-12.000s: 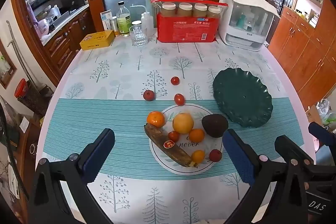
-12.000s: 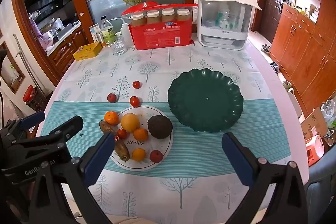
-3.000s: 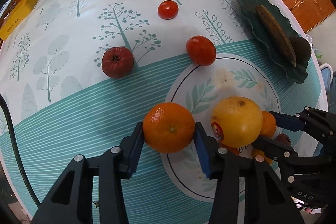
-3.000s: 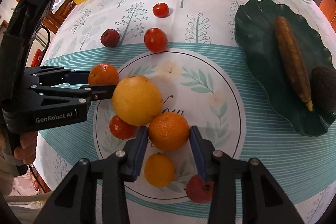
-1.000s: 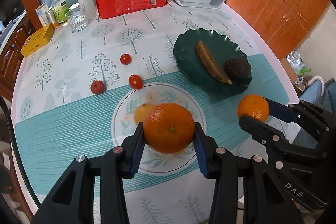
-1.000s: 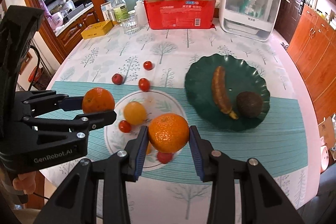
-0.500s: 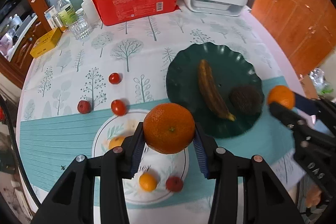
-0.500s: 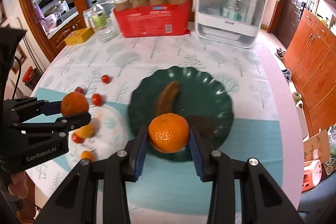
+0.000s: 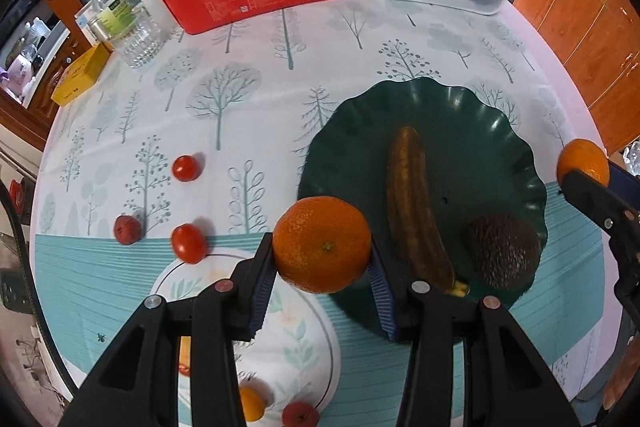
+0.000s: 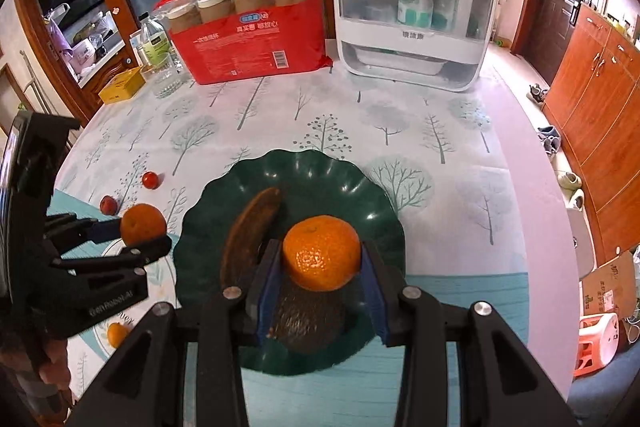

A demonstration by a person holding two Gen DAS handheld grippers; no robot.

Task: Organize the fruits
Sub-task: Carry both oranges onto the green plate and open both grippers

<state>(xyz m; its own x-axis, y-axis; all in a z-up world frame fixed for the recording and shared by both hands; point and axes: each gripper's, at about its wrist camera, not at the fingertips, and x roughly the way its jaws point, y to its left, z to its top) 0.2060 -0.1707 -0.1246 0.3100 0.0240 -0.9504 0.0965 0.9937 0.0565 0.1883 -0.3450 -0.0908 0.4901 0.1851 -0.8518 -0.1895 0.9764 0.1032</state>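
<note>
Blue fingers (image 9: 262, 279) of the left gripper (image 9: 322, 277) are clamped on an orange (image 9: 322, 244), pinned low in the centre of the left wrist frame, right at the near-left rim of the green plate (image 9: 500, 131). Over in the right wrist frame, the right gripper (image 10: 322, 283) squeezes a second orange (image 10: 321, 252) dead centre, above the plate, with the banana (image 10: 250, 231) left of it and the avocado (image 10: 310, 319) directly below.
</note>
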